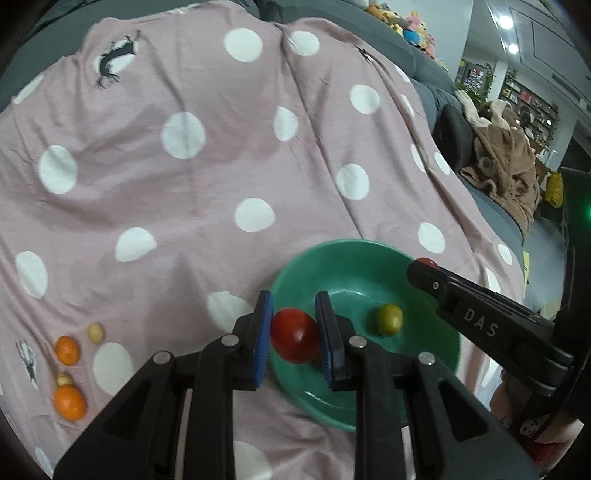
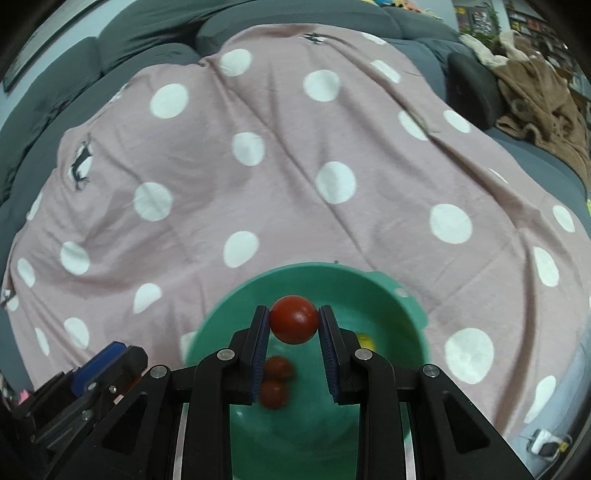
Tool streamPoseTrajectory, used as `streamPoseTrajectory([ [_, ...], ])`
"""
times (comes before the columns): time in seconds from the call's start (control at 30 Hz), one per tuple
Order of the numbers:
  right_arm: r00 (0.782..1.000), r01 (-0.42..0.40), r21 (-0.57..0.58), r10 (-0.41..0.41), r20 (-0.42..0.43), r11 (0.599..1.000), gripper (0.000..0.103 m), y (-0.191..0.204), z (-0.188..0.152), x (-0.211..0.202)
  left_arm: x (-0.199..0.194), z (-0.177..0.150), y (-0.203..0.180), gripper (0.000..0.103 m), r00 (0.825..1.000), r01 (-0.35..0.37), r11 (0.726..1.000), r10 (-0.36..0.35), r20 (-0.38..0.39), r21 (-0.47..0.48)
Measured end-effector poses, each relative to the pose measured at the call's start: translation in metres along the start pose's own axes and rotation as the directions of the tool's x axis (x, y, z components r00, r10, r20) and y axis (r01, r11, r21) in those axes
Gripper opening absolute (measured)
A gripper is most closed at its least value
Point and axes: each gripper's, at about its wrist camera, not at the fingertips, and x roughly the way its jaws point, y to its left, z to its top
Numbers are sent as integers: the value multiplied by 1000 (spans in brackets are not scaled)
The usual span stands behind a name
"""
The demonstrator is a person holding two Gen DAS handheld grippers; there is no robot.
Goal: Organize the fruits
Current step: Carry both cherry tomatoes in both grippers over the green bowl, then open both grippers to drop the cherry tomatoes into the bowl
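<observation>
A green bowl sits on the pink polka-dot cloth. My left gripper is shut on a red tomato over the bowl's left rim. A green-yellow fruit lies in the bowl. My right gripper is shut on a second red tomato above the bowl. In the right wrist view two blurred red fruits lie below it in the bowl, with a yellow fruit partly hidden. The right gripper also shows in the left wrist view, over the bowl's right rim.
Two oranges and two small yellowish fruits lie on the cloth at the left. A grey sofa lies behind, with a brown blanket at the right. The left gripper appears at lower left of the right wrist view.
</observation>
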Motion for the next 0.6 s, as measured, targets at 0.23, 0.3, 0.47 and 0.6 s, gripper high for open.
streamPoseTrajectory([
  [0.23, 998, 41, 21, -40, -40, 999, 29, -17, 0, 11, 22, -6, -17, 23, 998, 28, 999, -27, -49, 19],
  [0.3, 998, 41, 20, -40, -50, 999, 29, -19, 0, 14, 27, -7, -19, 23, 997, 42, 999, -41, -63, 12],
  [0.47, 996, 60, 20, -58, -73, 998, 29, -22, -1, 18, 35, -10, -23, 23, 995, 58, 998, -57, -82, 15],
  [0.6, 994, 69, 17, -67, -87, 997, 29, -23, -2, 22, 40, -13, -26, 23, 992, 82, 997, -80, -100, 9],
])
